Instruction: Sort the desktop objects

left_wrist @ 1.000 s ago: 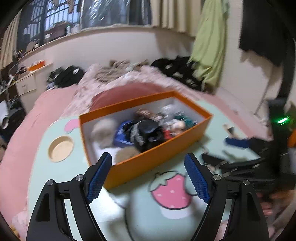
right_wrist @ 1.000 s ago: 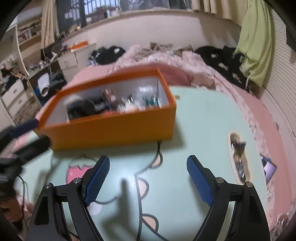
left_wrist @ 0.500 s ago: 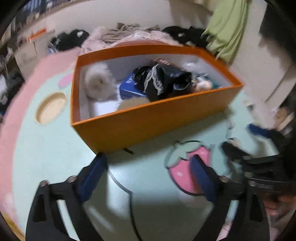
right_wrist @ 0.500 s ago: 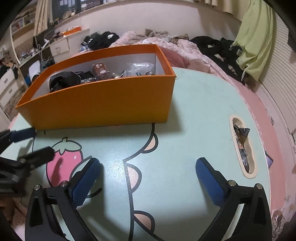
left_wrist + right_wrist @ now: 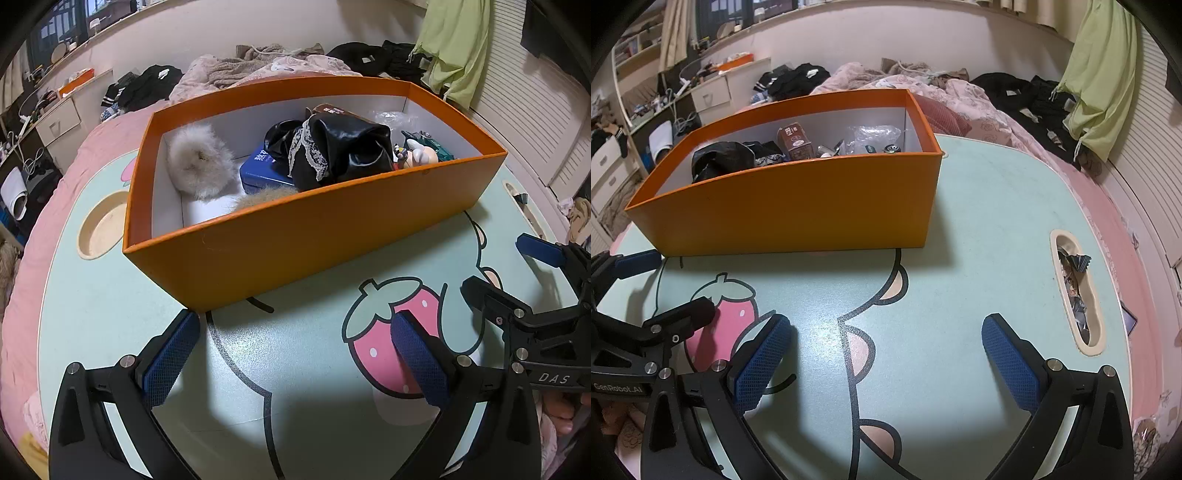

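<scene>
Left wrist view: the left hand-held gripper [image 5: 295, 354] hovers wide and empty above the mint surface [image 5: 288, 369], just before the orange box [image 5: 314, 236] of sorted clutter. Beside it, the right hand-held gripper [image 5: 886, 354] is equally spread and empty.

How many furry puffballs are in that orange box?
2. A pale grey puff sits at the box's left end; a tan one peeks over the near wall beside it. More may be hidden under the black bag.

One orange box [image 5: 295, 236] sits on one mint-green table [image 5: 110, 314]. Inside lie two fluffy pompoms [image 5: 199, 162], one blue book [image 5: 262, 173], one black lace-trimmed garment [image 5: 343, 147], one brown carton [image 5: 794, 142].
</scene>
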